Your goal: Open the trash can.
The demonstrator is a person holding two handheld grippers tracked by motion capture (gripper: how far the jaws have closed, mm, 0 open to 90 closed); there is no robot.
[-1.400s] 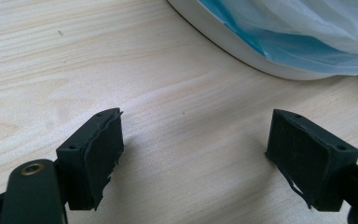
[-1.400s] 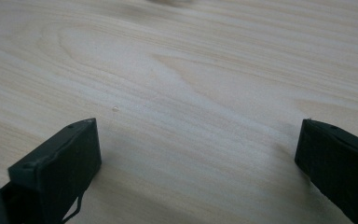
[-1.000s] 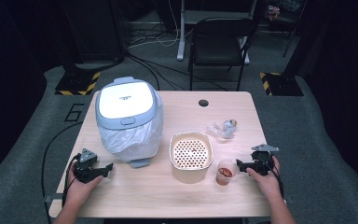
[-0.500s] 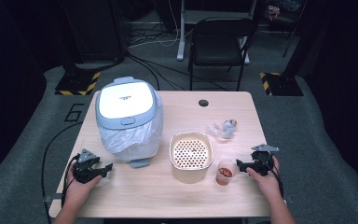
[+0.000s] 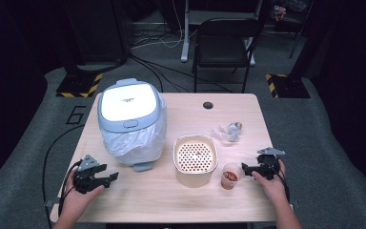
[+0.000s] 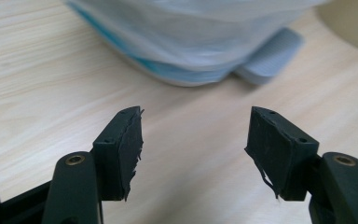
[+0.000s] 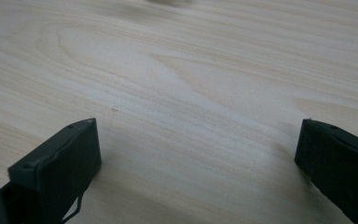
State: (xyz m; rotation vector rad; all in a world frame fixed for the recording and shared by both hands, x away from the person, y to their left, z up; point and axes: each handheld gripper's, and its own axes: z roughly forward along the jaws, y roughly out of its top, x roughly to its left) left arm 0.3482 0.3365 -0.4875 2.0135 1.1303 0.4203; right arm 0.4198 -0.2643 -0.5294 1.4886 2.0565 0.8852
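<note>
Centrally, one rice cooker [image 5: 130, 119] (wrapped in a plastic bag) stands beside one perforated beige basket [image 5: 195, 160] and one small cup [image 5: 229, 175] on the pale wood table [image 5: 181, 200]. Two grippers hold nothing: the left gripper [image 5: 110, 177], its jaws just closing partway, points at the cooker, and the right gripper [image 5: 244, 169], jaws spread, sits beside the cup; one chair [image 5: 224, 43] stands on grey carpet behind.

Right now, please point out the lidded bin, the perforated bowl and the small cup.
lidded bin [image 5: 128, 106]: high view, middle of its white lid.
perforated bowl [image 5: 195, 155]: high view, its holed inner floor.
small cup [image 5: 229, 176]: high view, its reddish contents.
</note>
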